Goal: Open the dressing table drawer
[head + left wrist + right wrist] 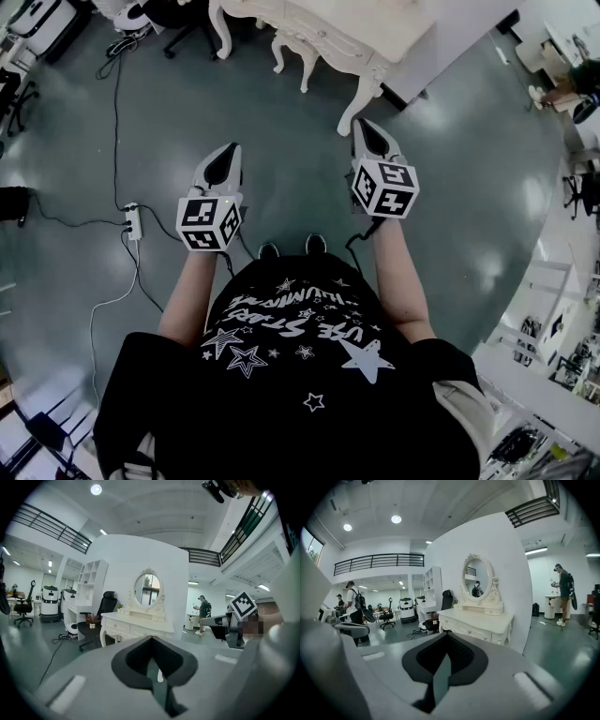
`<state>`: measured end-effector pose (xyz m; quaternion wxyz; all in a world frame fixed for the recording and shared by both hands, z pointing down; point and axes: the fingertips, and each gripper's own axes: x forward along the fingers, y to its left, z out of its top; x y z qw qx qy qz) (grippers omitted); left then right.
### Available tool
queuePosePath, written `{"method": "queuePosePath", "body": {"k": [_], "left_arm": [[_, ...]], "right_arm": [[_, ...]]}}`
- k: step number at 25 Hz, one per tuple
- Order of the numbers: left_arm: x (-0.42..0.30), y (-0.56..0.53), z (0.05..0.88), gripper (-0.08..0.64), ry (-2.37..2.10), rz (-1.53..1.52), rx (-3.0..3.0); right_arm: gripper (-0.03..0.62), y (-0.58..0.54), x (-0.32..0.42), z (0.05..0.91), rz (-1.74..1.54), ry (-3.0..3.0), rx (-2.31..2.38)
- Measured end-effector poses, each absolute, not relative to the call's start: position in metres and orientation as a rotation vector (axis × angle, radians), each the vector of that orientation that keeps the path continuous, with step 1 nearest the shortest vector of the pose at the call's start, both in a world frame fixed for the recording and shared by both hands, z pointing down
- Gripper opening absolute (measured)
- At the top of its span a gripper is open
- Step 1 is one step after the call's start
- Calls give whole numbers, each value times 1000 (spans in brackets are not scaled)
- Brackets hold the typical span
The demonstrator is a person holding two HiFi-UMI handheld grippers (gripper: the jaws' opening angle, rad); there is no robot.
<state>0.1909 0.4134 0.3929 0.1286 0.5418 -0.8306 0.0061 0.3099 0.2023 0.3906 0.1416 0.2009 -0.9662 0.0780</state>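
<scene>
So both arms are out front, side by side, forearms roughly parallel, and each gripper is tipped slightly downward toward the far side of the room. The left gripper (228, 150) is clenched with nothing in it; its own view shows the two jaws pressed together along one thin seam (151, 639). Same story for the right gripper (365, 126), jaws closed flat on each other and empty (446, 637). The marker cubes (211, 222) sit over the hands, so the fingers aren't visible.

The dressing table (323, 33) is at the far end, a bit right of centre from the head view, and neither gripper touches it. From the right gripper view it's the white worktop (480, 620) under an oval mirror (477, 579), and the drawer (471, 631) fronts with little knobs look pushed in flush. The right gripper lines up closer to the table's near-right corner leg (361, 98) than the left one does.

For room to move, a stretch of grey floor (281, 122) lies between the grippers and the table. Off to the left there's a power strip (133, 220) with a cable (117, 112) running to the far side. A black office chair (101, 618) is parked at the table's left end, and a white wall (506, 569) backs the table, its edge ending just past the table's right end.
</scene>
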Motion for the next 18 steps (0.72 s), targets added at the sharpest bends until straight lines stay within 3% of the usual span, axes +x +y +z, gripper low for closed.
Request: {"method": "queuePosePath", "body": {"k": [18], "left_arm": [[186,446,398,1,-2405,-71,1559]], "right_arm": [[29,225,309,392,251,-2790,602]]}}
